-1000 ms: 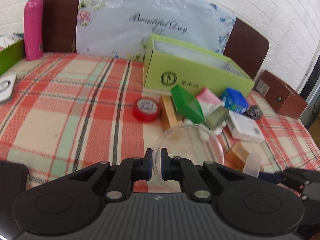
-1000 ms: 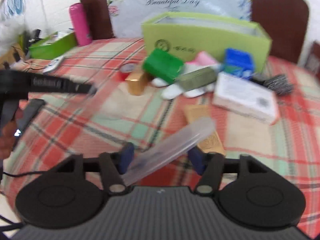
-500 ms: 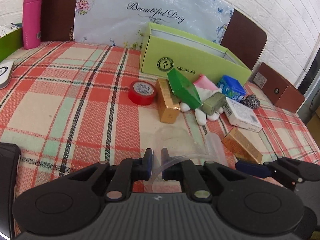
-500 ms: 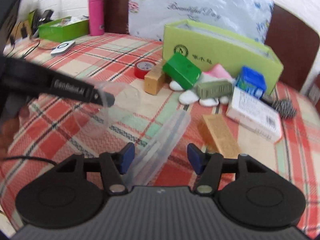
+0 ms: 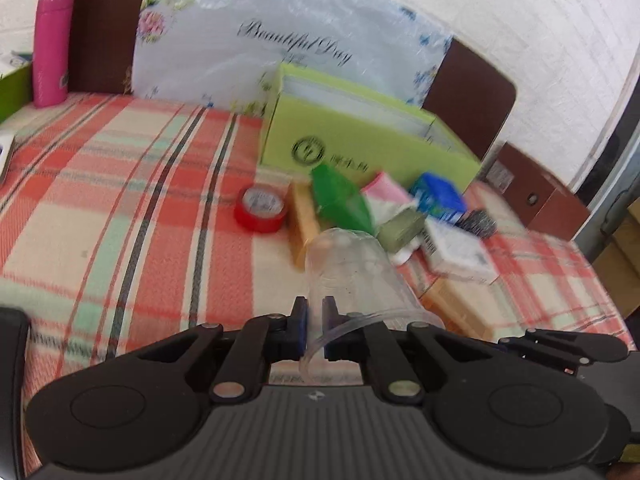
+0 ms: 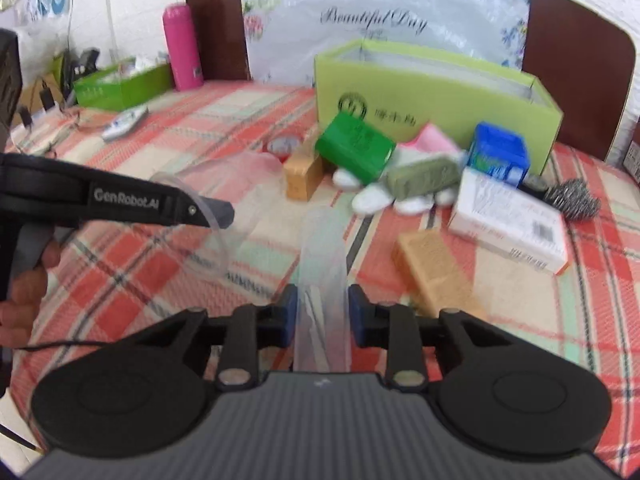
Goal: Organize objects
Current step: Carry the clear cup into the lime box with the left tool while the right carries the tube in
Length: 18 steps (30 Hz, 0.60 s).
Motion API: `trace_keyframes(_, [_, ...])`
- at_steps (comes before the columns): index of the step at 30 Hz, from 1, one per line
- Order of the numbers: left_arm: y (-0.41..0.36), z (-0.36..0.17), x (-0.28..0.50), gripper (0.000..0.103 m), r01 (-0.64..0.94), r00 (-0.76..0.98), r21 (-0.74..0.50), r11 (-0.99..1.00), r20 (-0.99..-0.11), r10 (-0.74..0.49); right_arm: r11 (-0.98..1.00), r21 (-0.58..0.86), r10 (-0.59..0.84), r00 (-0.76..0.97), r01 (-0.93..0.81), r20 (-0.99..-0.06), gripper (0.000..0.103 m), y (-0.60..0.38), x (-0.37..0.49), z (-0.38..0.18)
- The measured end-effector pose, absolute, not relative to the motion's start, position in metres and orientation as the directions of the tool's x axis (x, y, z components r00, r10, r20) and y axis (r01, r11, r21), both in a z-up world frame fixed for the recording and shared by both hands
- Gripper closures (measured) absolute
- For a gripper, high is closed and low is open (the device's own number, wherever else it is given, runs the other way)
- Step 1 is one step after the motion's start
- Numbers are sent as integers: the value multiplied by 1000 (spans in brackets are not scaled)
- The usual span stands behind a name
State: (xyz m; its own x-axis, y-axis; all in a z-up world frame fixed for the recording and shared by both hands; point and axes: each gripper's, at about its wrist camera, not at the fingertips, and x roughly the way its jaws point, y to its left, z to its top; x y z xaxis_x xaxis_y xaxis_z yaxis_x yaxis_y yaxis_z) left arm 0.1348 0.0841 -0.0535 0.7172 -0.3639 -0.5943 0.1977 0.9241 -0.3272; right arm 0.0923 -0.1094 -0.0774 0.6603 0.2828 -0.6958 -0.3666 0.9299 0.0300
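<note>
Left gripper (image 5: 314,322): I see it pinched tight on the rim of a clear plastic cup (image 5: 352,268). The cup tips away from me, up off the table.

Right gripper (image 6: 322,310): Its jaws have just been closing. I see a clear plastic tube (image 6: 322,268) between them, and both pads look to be right against its sides. The tube points away from me.

Hand (image 6: 24,292): In the right view I see fingers at the left edge, wrapped round the left gripper's handle.

Table (image 5: 120,208): It has a red, green and cream checked cloth. Both grippers are above its near part.

Near pile: A tan box (image 6: 434,272) lies just past the tube, on the right. Beside it is a white box (image 6: 510,218).

Middle pile: I see a roll of red tape (image 5: 261,209), a gold box (image 6: 302,174), a green box (image 6: 354,146), a grey-green bar (image 6: 424,178), a blue box (image 6: 498,154) and a wire scrubber (image 6: 576,196). They all sit close together.

Far side: A big light green box (image 6: 436,88) stands open right behind the pile. A flowery plastic bag (image 5: 280,40) leans behind it.

Far left: A pink bottle (image 5: 52,46) stands upright near a smaller green box (image 6: 120,84).
</note>
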Motion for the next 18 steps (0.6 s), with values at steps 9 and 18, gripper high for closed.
trace_keyframes(9, [66,33,196,98,288,778,-344,894,-460,-428,937,60,320,782,-343,-535,77,-153,138,16])
trace_keyframes(18, [27,56,299,98,282,771,-311,908,-490,-407,963,41,247,811,-266,-531,77,-176,255,44])
